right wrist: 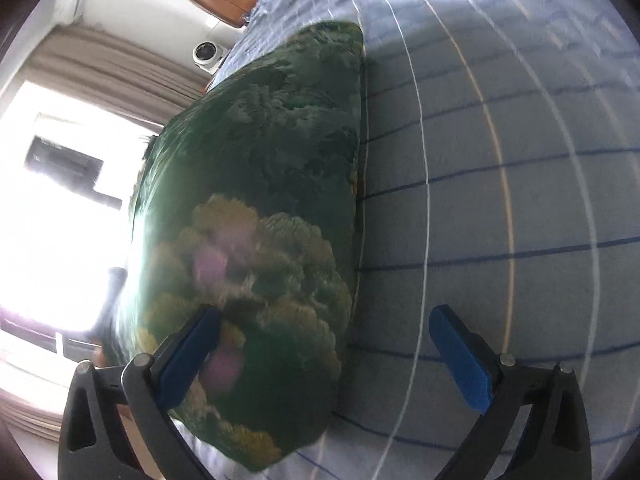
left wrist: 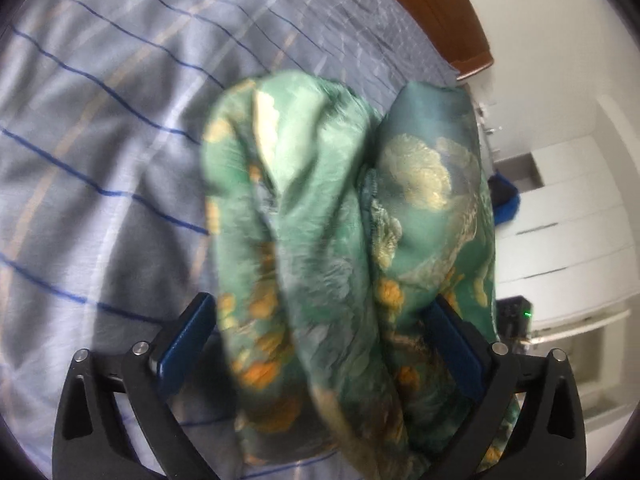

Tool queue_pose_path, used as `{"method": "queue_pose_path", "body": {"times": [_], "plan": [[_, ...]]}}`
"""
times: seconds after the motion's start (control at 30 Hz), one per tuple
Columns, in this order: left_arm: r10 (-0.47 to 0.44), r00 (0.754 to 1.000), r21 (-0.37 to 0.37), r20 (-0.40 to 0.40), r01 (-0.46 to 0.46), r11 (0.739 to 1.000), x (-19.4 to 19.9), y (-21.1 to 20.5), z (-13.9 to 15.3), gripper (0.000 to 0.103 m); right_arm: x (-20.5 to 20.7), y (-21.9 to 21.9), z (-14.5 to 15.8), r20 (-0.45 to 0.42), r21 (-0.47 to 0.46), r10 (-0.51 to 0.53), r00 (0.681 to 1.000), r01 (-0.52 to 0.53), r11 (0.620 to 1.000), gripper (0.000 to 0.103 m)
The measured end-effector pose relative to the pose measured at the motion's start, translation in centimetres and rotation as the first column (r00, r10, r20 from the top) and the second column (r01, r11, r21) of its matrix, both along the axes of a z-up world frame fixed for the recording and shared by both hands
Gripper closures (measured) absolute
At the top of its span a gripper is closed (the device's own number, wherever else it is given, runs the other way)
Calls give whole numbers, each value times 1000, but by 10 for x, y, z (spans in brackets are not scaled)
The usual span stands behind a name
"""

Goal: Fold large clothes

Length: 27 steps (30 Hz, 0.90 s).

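The green floral garment (left wrist: pixel 340 240) fills the middle of the left wrist view, bunched into two thick vertical rolls that run from about 12 o'clock down to 6 o'clock, with gold and orange flower patches across the shiny cloth. The left claw (left wrist: pixel 324 344) stands wide, its blue-padded fingers (left wrist: pixel 188 344) set at roughly 7 and 5 o'clock, and the bundled cloth sits in the gap between them; the pad at 5 o'clock is partly covered by fabric, and whether the pads actually press the cloth cannot be told. Behind the garment lies the bed (left wrist: pixel 100 140), covered in pale blue-grey bedding with dark blue and tan stripes, spreading from 7 o'clock round to 1 o'clock. A brown wooden headboard (left wrist: pixel 440 8) shows at 1 o'clock, and white drawers (left wrist: pixel 568 232) stand at 3 o'clock. In the right wrist view the same garment (right wrist: pixel 256 208) hangs as a broad dark green sheet from 12 o'clock down to 7 o'clock, blurred, with a large pale gold flower low on it. The right claw (right wrist: pixel 324 356) is spread wide: its finger at 7 o'clock lies against the cloth, while the finger at 5 o'clock stands apart over the striped bed (right wrist: pixel 500 200). A bright window (right wrist: pixel 60 200) with beige curtains glares at 9 o'clock.
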<state>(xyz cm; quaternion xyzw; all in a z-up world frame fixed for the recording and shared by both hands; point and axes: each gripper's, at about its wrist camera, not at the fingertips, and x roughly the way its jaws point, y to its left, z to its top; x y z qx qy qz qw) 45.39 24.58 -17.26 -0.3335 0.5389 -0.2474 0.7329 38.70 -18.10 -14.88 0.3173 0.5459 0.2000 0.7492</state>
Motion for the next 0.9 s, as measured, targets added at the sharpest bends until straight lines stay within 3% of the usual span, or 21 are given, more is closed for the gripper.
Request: {"method": "queue_pose_path", "body": {"times": [0.07,0.17,0.2,0.23,0.27,0.33,0.43,0.47,0.63,0.8,0.87,0.9], "plan": [[-10,1000,-17,-5,10,1000,5,-12,-3,0,8,-1,-10,-29,81,6,1000,-4,997,0],[-19,1000,-21,-7,19,1000,10,-23,-4,1,19,-2,-33,-95,319,-23,995,53,946,0],[-24,1000,-1,-8,24,1000,10,-27,-5,8,22,3,-38,-102,367,-31,994,66,928,0],[-28,1000,30,-2,28,999,9,-28,-3,24,24,10,-38,-88,363,-23,996,54,930,0],[-29,1000,53,1,29,998,6,-28,1,30,26,21,-32,-53,301,-4,999,19,953,2],[-29,1000,60,11,28,998,2,-24,8,47,27,43,-12,37,105,61,997,-64,992,17],[-19,998,21,61,18,1000,-10,-17,28,53,18,66,23,158,-84,149,976,-137,987,34],[-18,997,19,80,17,1000,-14,-18,36,53,13,72,34,200,-133,173,964,-149,980,35],[-38,985,-8,168,40,999,-25,-30,81,53,-9,87,73,340,-209,221,914,-155,965,38],[-48,974,-11,220,51,999,-16,-58,96,53,-11,61,92,418,-167,174,892,-113,979,38],[-47,975,37,218,40,999,-11,-74,84,43,-7,45,87,414,-144,150,898,-99,985,38],[-44,979,68,198,31,997,-10,-79,74,32,-1,39,80,395,-138,145,907,-98,986,36]]}}
